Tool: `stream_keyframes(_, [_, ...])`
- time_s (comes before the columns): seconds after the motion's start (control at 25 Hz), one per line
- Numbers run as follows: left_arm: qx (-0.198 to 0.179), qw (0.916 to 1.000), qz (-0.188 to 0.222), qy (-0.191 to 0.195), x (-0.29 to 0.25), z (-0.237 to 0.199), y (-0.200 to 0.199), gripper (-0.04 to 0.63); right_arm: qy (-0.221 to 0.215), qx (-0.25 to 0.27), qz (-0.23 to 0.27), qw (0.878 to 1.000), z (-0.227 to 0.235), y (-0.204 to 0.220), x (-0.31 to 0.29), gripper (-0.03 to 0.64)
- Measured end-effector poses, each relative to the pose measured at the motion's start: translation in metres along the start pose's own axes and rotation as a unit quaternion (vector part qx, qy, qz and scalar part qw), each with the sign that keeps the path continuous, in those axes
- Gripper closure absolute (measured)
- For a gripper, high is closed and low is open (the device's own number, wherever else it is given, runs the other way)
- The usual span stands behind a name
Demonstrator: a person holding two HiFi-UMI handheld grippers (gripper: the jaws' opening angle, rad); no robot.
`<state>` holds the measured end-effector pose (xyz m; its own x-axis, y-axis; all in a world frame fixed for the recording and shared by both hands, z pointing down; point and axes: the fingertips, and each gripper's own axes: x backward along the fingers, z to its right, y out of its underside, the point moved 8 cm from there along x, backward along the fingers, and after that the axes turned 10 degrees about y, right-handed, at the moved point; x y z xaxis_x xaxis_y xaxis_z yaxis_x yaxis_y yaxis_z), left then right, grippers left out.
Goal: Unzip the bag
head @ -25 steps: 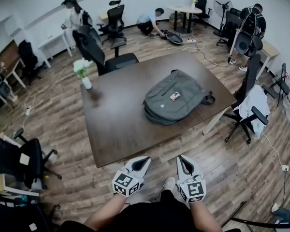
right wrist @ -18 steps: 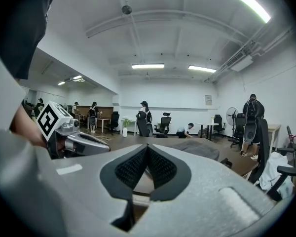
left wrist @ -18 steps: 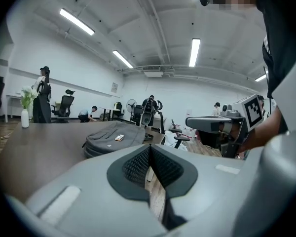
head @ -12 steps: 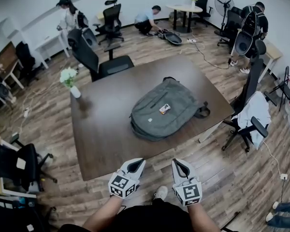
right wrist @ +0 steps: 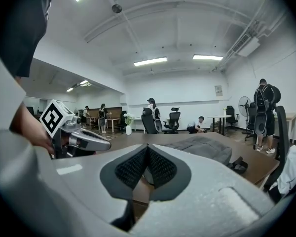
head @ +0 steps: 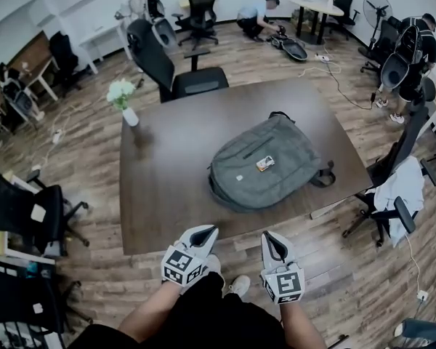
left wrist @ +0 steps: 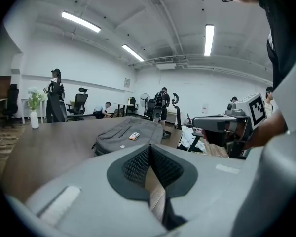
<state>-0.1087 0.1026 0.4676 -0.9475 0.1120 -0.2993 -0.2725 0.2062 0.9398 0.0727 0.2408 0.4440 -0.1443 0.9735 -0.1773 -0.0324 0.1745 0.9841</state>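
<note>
**Bag and setting.** The grey fabric bag (head: pixel 269 162) lies flat on the right half of a dark, matte, rectangular table (head: pixel 160 195). It has a soft, rounded outline. A small orange-and-white tag (head: pixel 264 163) sits on its upper panel, and a black strap trails off its right side.

The left gripper (head: pixel 206 230) and right gripper (head: pixel 270 237) hang side by side over the plank floor (head: pixel 94 166), short of the table's near edge and well apart from the bag. Both pairs of jaws are clenched, their black ribbed pads meeting with nothing between them. Each shell is smooth grey plastic.

**Differences between views.**
- Only the head view gives the layout from above. It shows a white vase of flowers (head: pixel 123 102) at the table's far left corner, a black office chair (head: pixel 171 67) behind it, and a white garment (head: pixel 398 187) draped on a chair at the right.
- The two gripper views look low across the tabletop. They show the bag as a shallow mound, and they show the ceiling strip lights (right wrist: pixel 150 61).
</note>
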Motion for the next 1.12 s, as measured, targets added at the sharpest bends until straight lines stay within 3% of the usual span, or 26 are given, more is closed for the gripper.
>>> stream_keyframes(0.64, [0.021, 0.999, -0.001, -0.04, -0.027, -0.105, -0.01, 0.577, -0.064, 0.049, -0.026, 0.996, 0.002, -0.019, -0.13, 0.614])
stream_keyframes(1.12, [0.03, 0.9991, -0.008, -0.03, -0.038, -0.172, -0.011, 0.578, -0.081, 0.071, -0.048, 0.993, -0.017, -0.023, -0.211, 0.614])
